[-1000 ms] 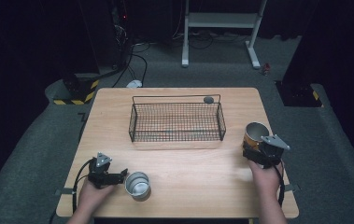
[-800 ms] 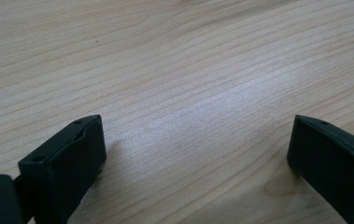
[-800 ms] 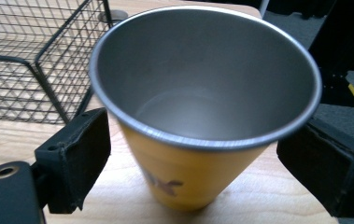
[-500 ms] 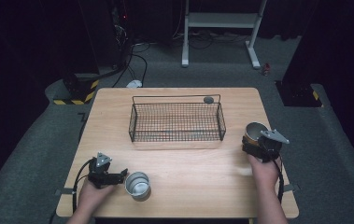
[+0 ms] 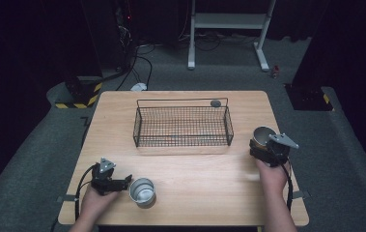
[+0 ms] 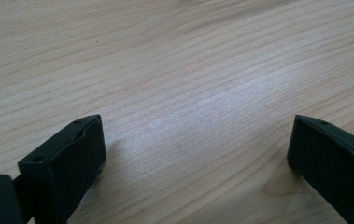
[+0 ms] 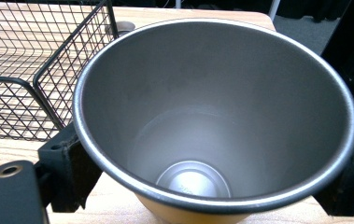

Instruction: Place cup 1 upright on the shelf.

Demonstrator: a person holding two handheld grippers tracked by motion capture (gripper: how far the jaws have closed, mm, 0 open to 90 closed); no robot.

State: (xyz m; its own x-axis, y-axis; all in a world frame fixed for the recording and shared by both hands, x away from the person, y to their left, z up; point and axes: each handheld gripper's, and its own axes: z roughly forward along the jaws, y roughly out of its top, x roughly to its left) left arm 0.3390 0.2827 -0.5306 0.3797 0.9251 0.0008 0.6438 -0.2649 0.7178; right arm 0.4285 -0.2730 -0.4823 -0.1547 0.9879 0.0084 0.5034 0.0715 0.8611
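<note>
Right gripper view: right gripper (image 7: 212, 182) clamped on metal cup (image 7: 212, 116), one black jaw on each side, cup mouth tipped toward camera, empty inside. Wire basket (image 7: 34, 74) just beside cup, on wooden table (image 7: 6, 149).

High view: held cup (image 5: 263, 136) near basket's right end. Left gripper (image 5: 122, 182) wide open, nothing between jaws, resting on table just beside second cup (image 5: 142, 191), upright near front edge.

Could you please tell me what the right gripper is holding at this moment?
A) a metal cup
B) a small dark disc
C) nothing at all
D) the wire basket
A: in the right gripper view the jaws of the right gripper sit on either side of the metal cup and press on its wall, beside the wire basket.
</note>
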